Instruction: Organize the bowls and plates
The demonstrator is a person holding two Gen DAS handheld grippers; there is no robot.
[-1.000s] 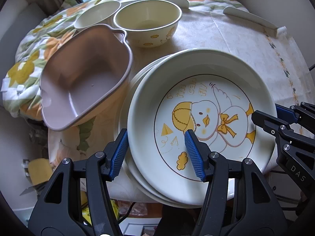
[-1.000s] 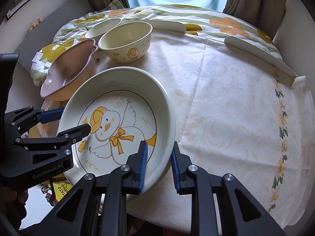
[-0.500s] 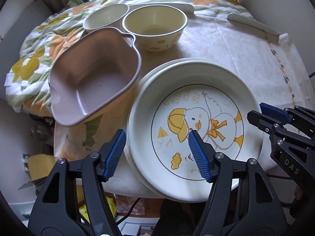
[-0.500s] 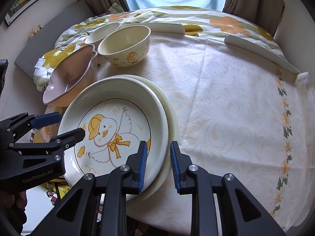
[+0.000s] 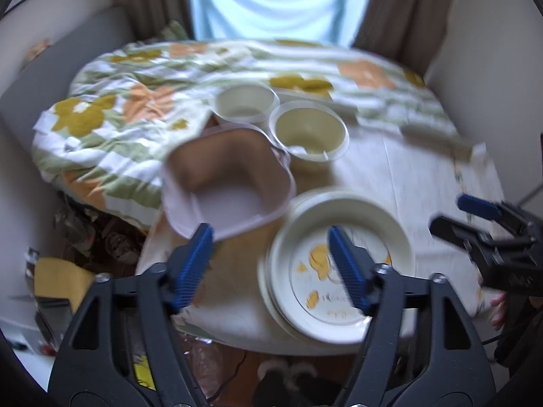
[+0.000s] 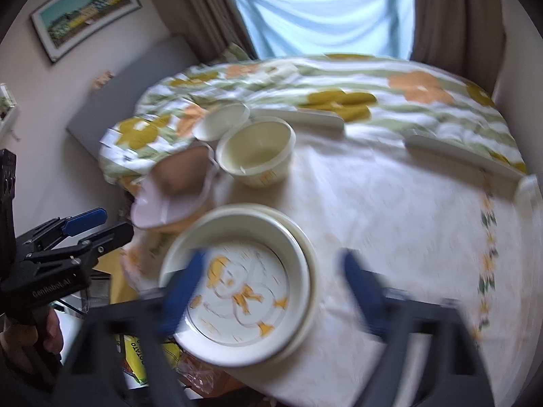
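Note:
A cream duck plate [image 5: 342, 264] [image 6: 237, 285] rests on top of another cream plate at the table's near edge. Behind it sit a pink heart-shaped dish [image 5: 227, 179] [image 6: 176, 190], a cream duck bowl [image 5: 309, 134] [image 6: 258, 152] and a smaller cream bowl [image 5: 246, 103] [image 6: 222, 120]. My left gripper [image 5: 271, 264] hovers above the plate's left side, its jaws opening, nothing between them. My right gripper [image 6: 275, 291] hovers over the plate's right rim, its jaws opening wide, free of the plate. Both views are blurred by motion.
The round table [image 6: 390, 220] has a pale patterned cloth. A flowered quilt [image 5: 135, 108] lies bunched behind and to the left. White strips [image 6: 454, 156] lie at the far edge. Clutter lies on the floor [image 5: 68, 271] below the near left edge.
The right gripper let go of the duck plate's rim and opened wide. The plate now lies on the stack. Both grippers rose away, and the left one widened.

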